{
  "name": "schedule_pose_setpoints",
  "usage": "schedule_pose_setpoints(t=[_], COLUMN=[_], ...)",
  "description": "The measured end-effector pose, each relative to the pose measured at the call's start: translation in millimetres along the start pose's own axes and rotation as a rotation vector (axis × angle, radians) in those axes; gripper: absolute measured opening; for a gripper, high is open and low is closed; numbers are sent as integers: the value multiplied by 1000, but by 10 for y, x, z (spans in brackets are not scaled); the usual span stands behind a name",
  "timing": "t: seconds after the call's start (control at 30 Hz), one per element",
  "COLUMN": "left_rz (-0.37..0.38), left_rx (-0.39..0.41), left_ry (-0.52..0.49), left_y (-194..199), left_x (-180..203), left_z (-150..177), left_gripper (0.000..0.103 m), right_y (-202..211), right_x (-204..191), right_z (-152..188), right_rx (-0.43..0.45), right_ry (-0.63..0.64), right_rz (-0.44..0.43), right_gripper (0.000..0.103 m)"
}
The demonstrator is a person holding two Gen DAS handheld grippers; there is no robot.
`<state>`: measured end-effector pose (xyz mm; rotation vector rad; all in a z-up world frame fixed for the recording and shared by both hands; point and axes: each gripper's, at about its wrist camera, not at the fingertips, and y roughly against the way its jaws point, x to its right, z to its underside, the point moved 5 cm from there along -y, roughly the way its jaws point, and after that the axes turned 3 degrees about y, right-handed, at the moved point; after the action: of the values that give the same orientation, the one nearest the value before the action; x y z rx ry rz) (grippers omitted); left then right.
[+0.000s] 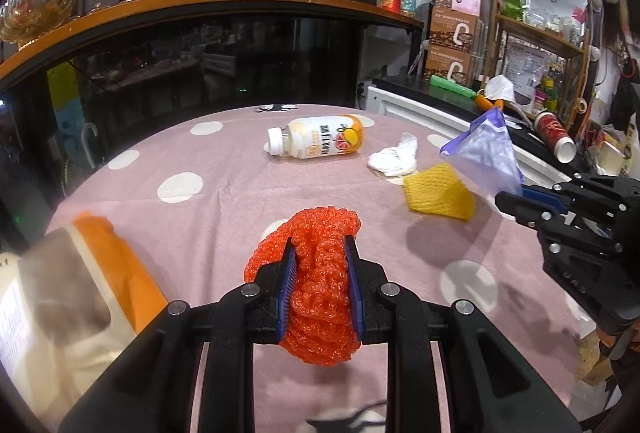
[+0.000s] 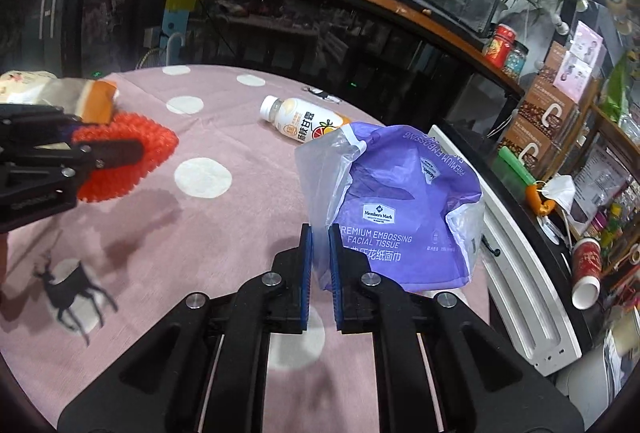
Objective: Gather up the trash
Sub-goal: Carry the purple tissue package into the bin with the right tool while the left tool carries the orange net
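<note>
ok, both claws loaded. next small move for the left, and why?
Probably carry the left claw with its red foam net right toward the purple tissue bag that the right claw holds up. The net is off the tablecloth, and the bag looks like the collector.

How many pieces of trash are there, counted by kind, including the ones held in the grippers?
Foam fruit nets: 2, red net and yellow net
Plastic tissue wrapper: 1
Drink bottle: 1
Crumpled white paper: 1
Total: 5
</note>
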<state>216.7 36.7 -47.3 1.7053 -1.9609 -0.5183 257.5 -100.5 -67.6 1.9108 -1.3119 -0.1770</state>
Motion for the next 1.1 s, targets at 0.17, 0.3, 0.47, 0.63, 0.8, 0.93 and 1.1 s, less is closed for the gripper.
schedule_pose_setpoints(t=[0.17,0.3,0.47,0.63,0.8,0.93,1.1], left_rz=[41,77,120,159,197,232,268], left_rx=[1,-6,-7,-11,-20,-37,-46], left_ry=[-15,-28,-52,-83,-108,-128,-155], left_y=[111,159,214,231,220,199,198], left_x=[210,401,660,922,1162,1369,1609], left_z=[93,177,233,272,311,355,391], left_gripper=[23,23,23,23,23,23,23], right_y=[306,501,716,835,922,972,996], right_x=[93,184,351,550,824,1035,1272], right_z=[124,277,507,772,1106,1347,1646], right_rx=[16,21,14,-8,-48,-69,-106], right_ry=[-41,-74,-138,-199,-287,-373,-438], right_rz=[-3,7,16,42,65,44,65], right_gripper=[9,9,9,9,9,9,9])
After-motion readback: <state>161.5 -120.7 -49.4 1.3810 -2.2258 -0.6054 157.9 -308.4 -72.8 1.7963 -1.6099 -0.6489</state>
